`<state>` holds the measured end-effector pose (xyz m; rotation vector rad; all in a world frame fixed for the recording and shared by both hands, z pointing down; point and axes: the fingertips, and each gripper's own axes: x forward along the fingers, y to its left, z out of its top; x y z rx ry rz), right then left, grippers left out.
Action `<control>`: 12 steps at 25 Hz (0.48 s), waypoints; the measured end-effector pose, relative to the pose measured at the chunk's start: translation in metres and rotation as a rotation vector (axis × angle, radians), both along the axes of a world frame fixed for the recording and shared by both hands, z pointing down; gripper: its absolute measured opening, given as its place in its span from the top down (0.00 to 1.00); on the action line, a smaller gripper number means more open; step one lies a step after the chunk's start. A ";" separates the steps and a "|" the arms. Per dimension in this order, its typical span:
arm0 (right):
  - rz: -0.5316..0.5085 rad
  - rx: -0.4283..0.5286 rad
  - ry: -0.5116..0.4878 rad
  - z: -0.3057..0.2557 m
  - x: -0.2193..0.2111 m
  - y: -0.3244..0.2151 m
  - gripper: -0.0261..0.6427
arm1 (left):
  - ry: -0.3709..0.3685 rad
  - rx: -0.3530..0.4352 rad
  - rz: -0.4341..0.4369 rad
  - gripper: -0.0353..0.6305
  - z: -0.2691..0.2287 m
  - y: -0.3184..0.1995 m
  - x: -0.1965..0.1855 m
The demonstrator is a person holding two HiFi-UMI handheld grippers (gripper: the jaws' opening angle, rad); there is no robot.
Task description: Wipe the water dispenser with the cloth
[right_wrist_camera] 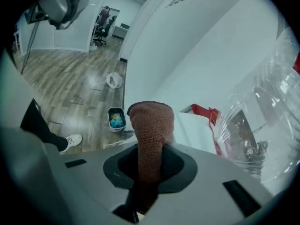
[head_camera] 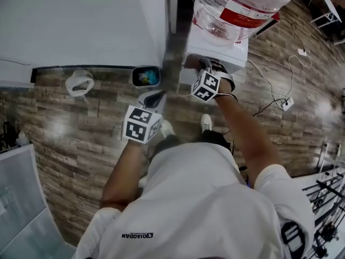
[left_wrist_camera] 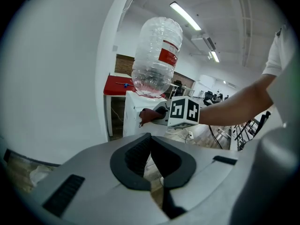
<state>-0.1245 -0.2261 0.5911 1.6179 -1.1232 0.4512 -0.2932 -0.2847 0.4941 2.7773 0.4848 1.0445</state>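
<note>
My right gripper [head_camera: 198, 65] is clamped on the reddish cloth [right_wrist_camera: 151, 125], which stands up out of the jaws as a folded tongue. It sits against the white water dispenser [head_camera: 216, 52] at about 1 o'clock from my feet, just under the big bottle [head_camera: 242, 4]. In the left gripper view the cloth end looks pressed to the front face near the top, though I cannot tell how much of it truly touches. My left gripper [left_wrist_camera: 151, 146] hangs at about 10 o'clock, jaws closed tip to tip on nothing, well apart from the dispenser. To wipe well, I judge I should lay the flat of the cloth on the panel rather than its folded edge. I should also tilt the gripper so no hard jaw scrapes the plastic, then draw steady, overlapping strokes down the face toward 6 o'clock. The bottle makes the unit top-heavy, so I would press lightly; the idle gripper could brace the side wall at 9 o'clock. The small bin [head_camera: 146, 76] on the floor at 11 o'clock lies outside the stroke path.
</note>
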 end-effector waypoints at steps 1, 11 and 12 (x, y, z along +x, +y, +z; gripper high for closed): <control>0.007 -0.003 -0.002 0.007 0.001 -0.001 0.88 | -0.007 0.003 -0.003 0.96 0.002 -0.002 -0.002; 0.040 -0.051 -0.041 0.094 -0.003 -0.003 0.88 | -0.084 -0.096 -0.021 0.96 0.025 0.010 -0.017; 0.043 -0.055 -0.045 0.102 -0.002 -0.003 0.88 | -0.095 -0.097 -0.024 0.96 0.030 0.010 -0.018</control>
